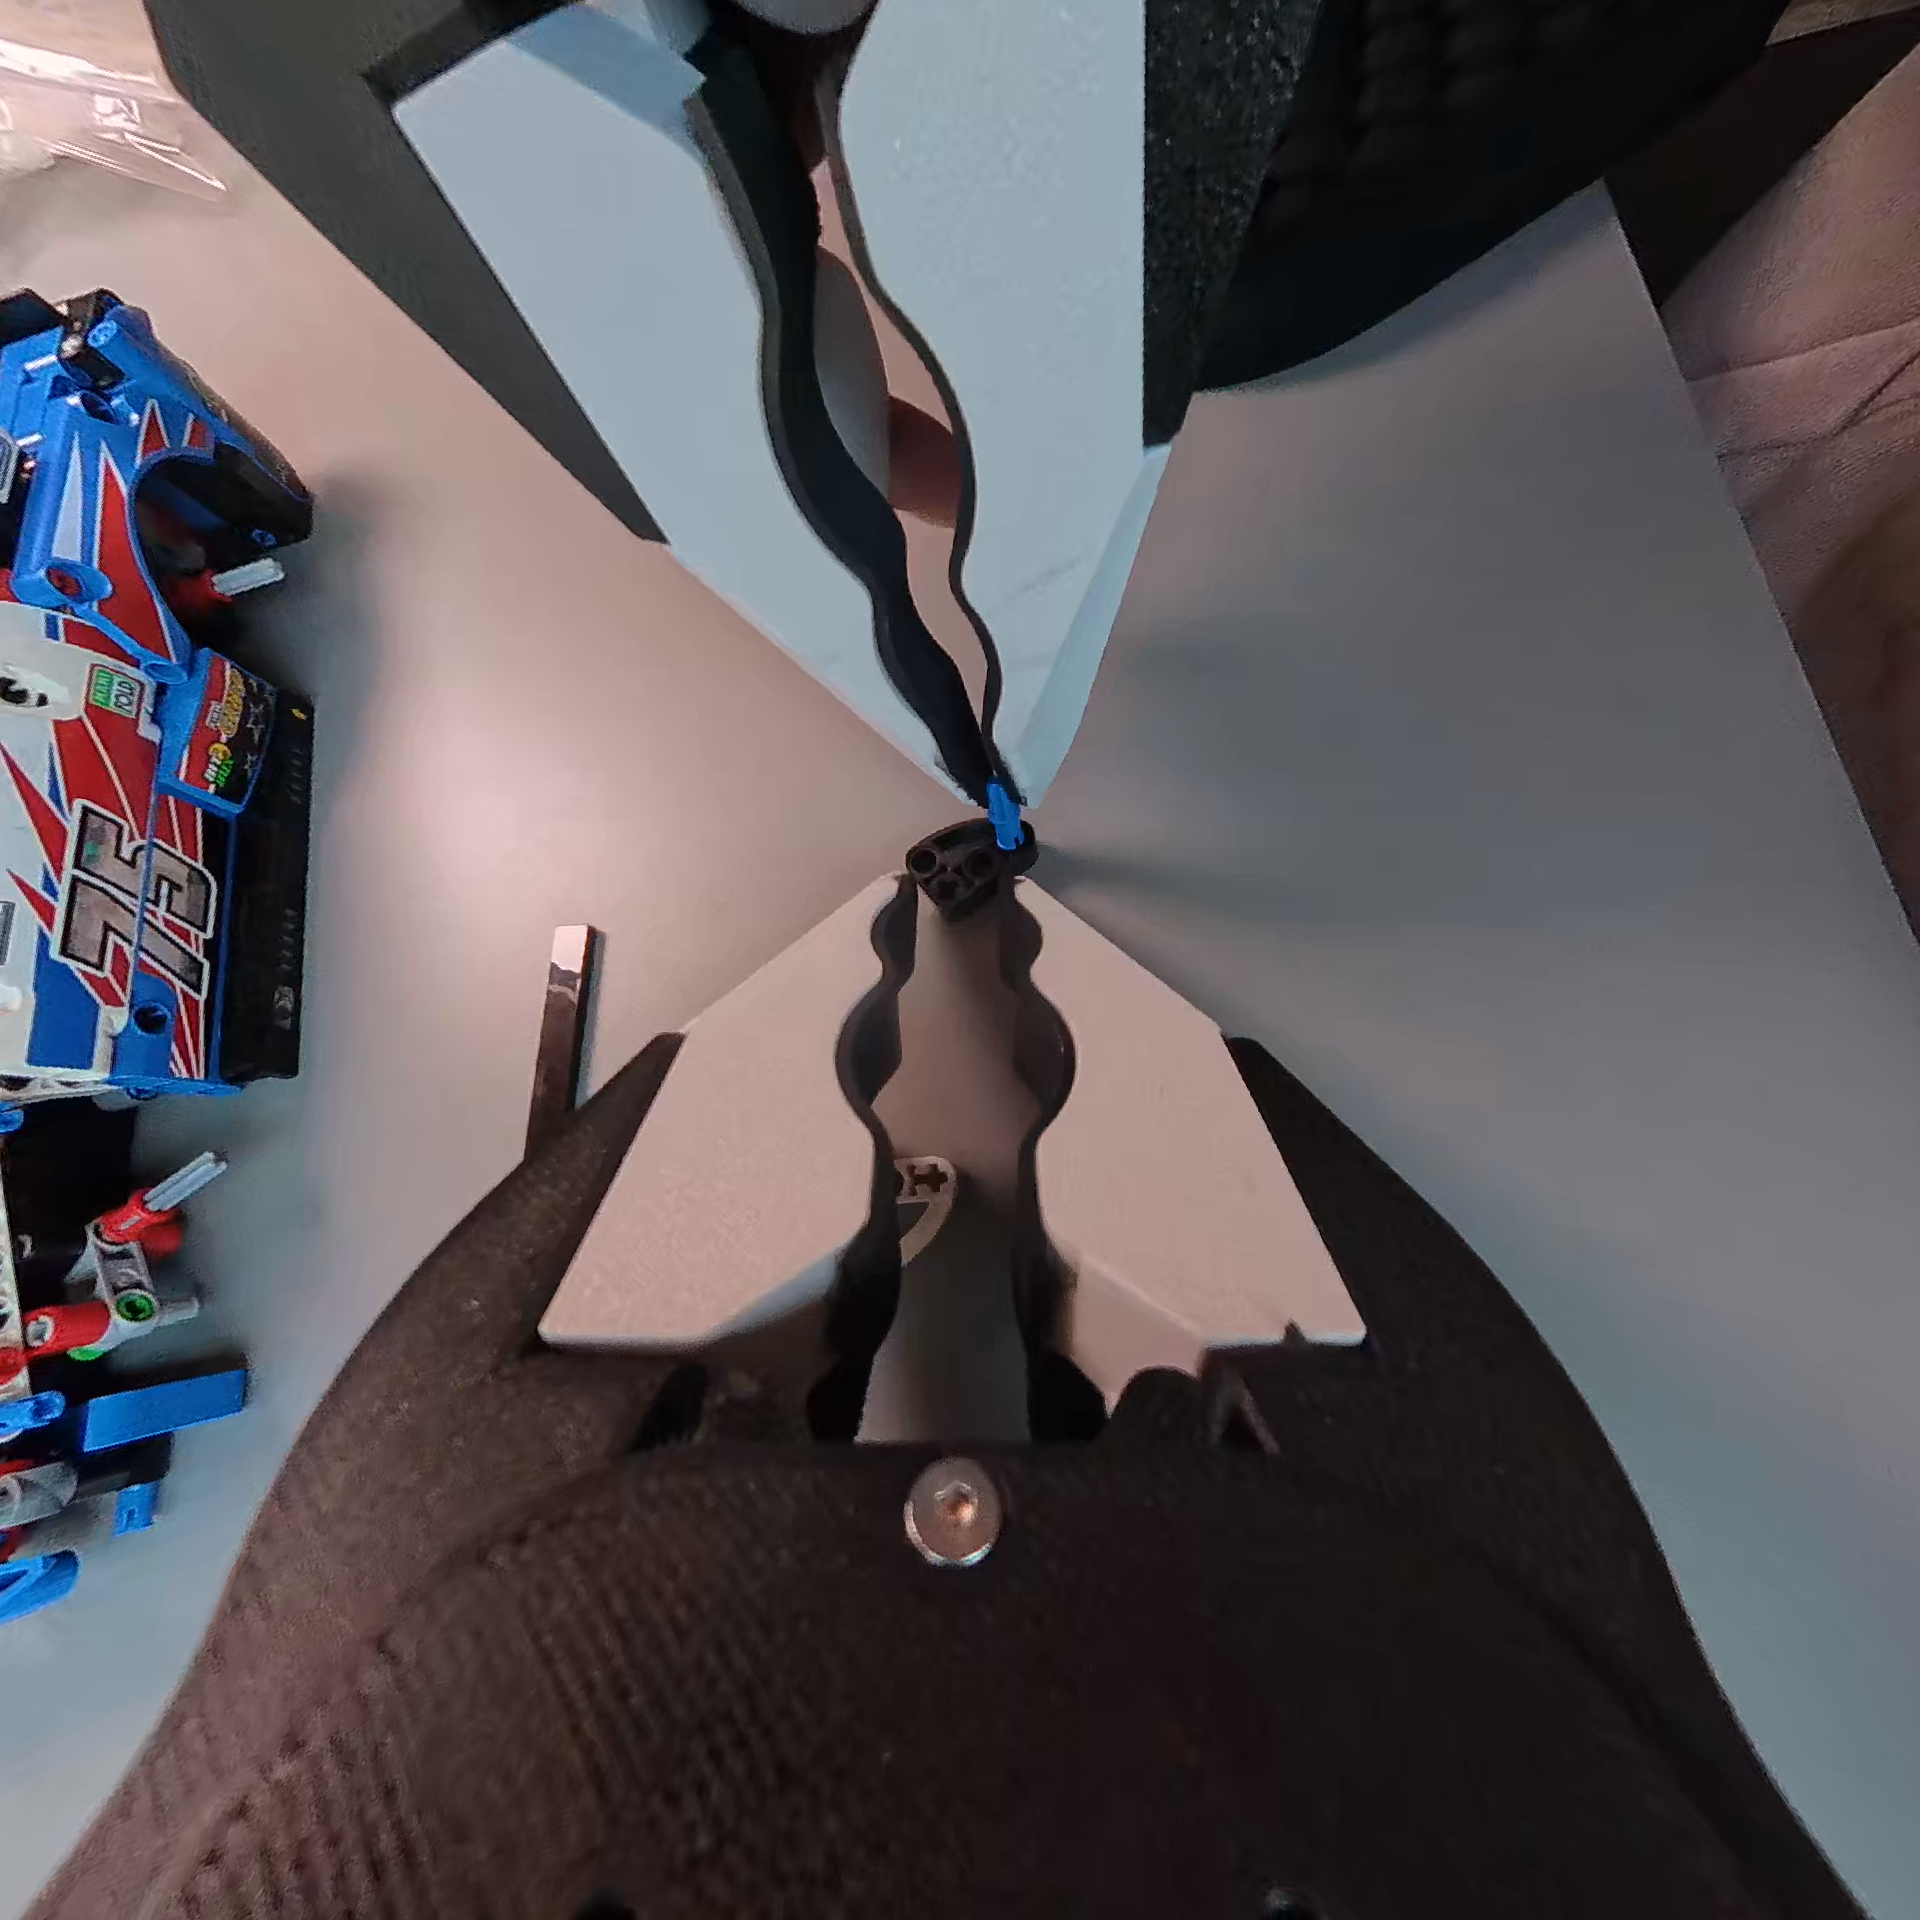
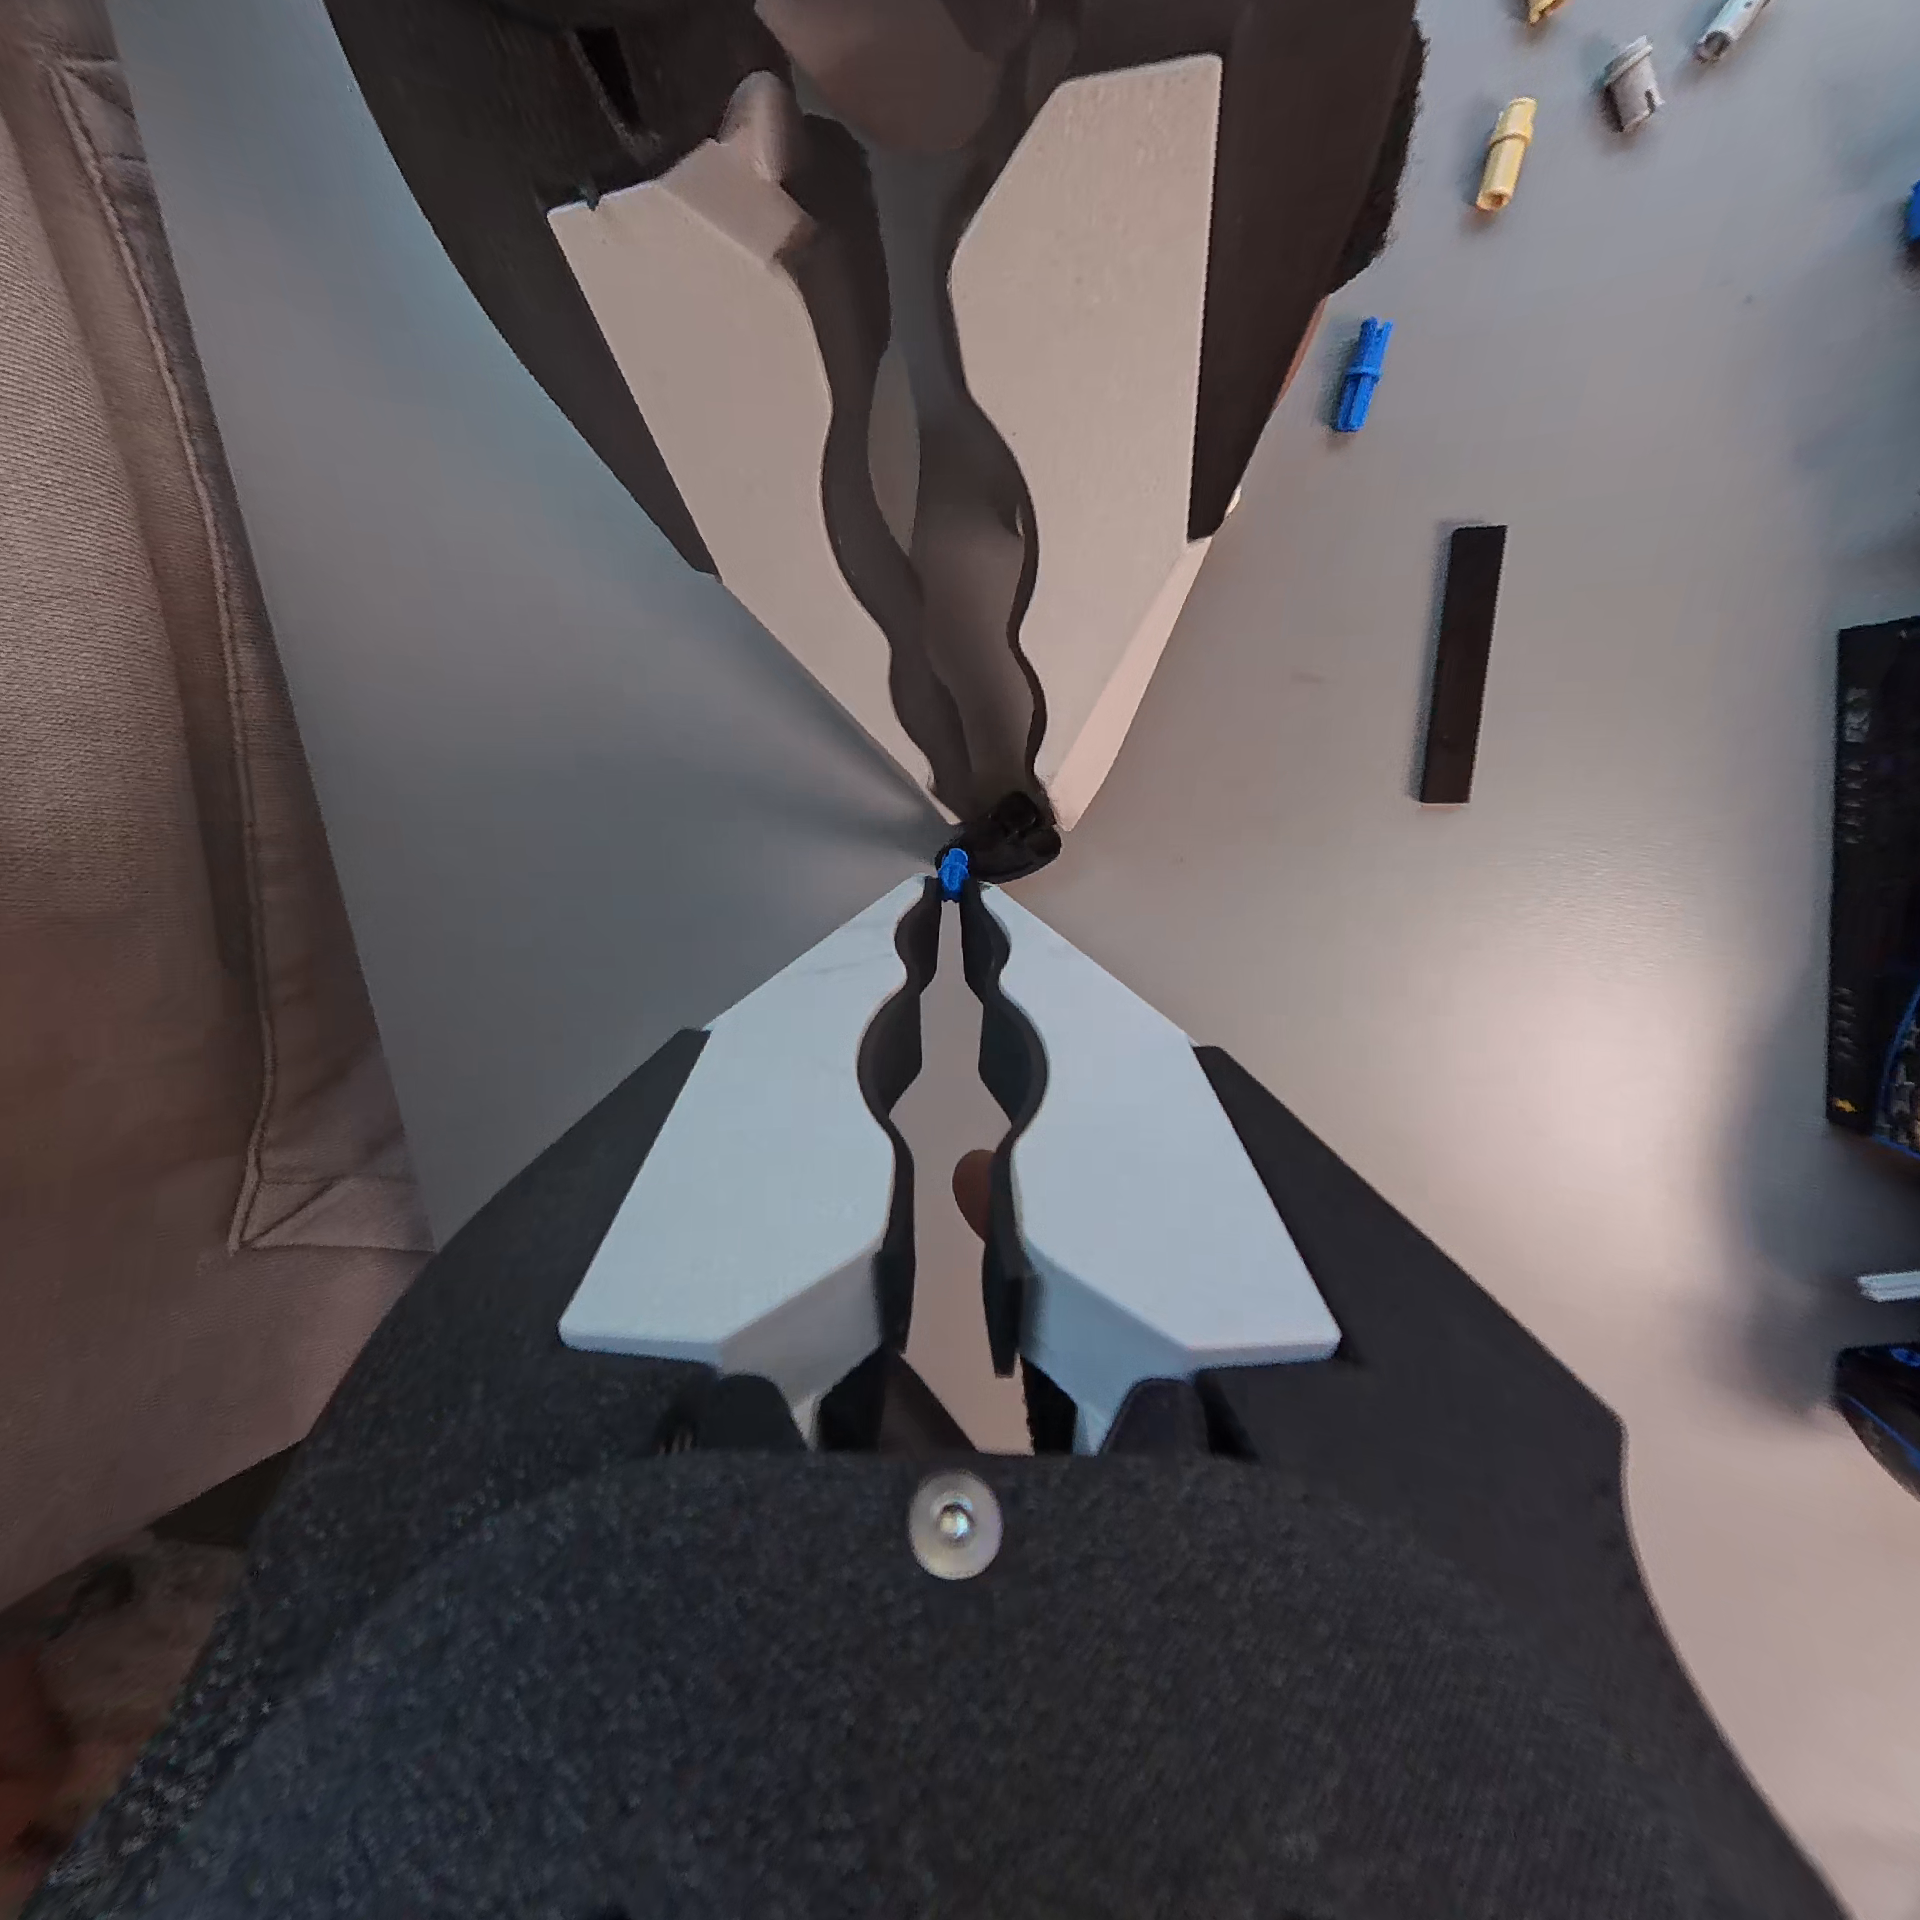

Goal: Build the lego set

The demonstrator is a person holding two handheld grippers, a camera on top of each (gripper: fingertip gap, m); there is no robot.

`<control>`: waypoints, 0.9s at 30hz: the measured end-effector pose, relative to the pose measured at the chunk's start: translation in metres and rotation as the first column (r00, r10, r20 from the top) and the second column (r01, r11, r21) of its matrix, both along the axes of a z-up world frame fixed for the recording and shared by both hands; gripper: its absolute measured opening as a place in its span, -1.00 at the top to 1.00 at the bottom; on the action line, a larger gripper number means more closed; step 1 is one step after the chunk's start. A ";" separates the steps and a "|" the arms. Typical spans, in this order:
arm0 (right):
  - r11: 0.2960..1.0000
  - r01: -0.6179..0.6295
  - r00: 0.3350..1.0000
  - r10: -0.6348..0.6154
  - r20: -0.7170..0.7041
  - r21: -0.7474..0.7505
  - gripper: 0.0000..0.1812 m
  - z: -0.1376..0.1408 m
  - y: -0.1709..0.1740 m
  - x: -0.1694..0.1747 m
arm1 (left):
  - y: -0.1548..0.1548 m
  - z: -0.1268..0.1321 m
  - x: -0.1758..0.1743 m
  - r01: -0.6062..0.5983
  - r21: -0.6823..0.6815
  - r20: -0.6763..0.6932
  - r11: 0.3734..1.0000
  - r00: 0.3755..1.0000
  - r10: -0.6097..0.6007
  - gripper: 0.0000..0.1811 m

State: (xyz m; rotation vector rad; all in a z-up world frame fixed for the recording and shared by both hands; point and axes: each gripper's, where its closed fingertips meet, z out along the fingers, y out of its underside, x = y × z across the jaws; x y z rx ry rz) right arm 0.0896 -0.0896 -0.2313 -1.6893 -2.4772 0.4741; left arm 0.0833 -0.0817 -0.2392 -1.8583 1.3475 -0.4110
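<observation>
1. The race car model (image 1: 114, 727) at the bench's left side is cut off by the left wrist view's edge.
2. The blue pin (image 1: 1003, 812) is partly hidden inside the black connector (image 1: 961, 868).
3. Small pegs (image 2: 1631, 78) near the bench's far right are too blurred to identify.

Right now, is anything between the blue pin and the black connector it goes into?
Nothing visible. The blue pin, held by the right tongs, already meets the black connector gripped by the left tongs.

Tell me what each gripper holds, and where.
Left gripper pinches the small black connector by its lower end. Right gripper pinches the blue pin by its rear end, tip at the connector.
</observation>
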 end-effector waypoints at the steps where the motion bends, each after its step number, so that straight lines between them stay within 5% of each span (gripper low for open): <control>1: 1.000 0.000 1.000 0.000 0.006 0.001 0.99 -0.001 -0.001 0.001 | 0.000 0.000 0.000 -0.004 0.006 -0.002 1.000 1.000 0.004 0.86; 27: 0.992 -0.003 0.997 -0.007 0.074 0.126 1.00 -0.001 -0.001 -0.002 | -0.001 0.001 0.000 -0.064 0.104 -0.041 0.993 0.997 0.068 0.89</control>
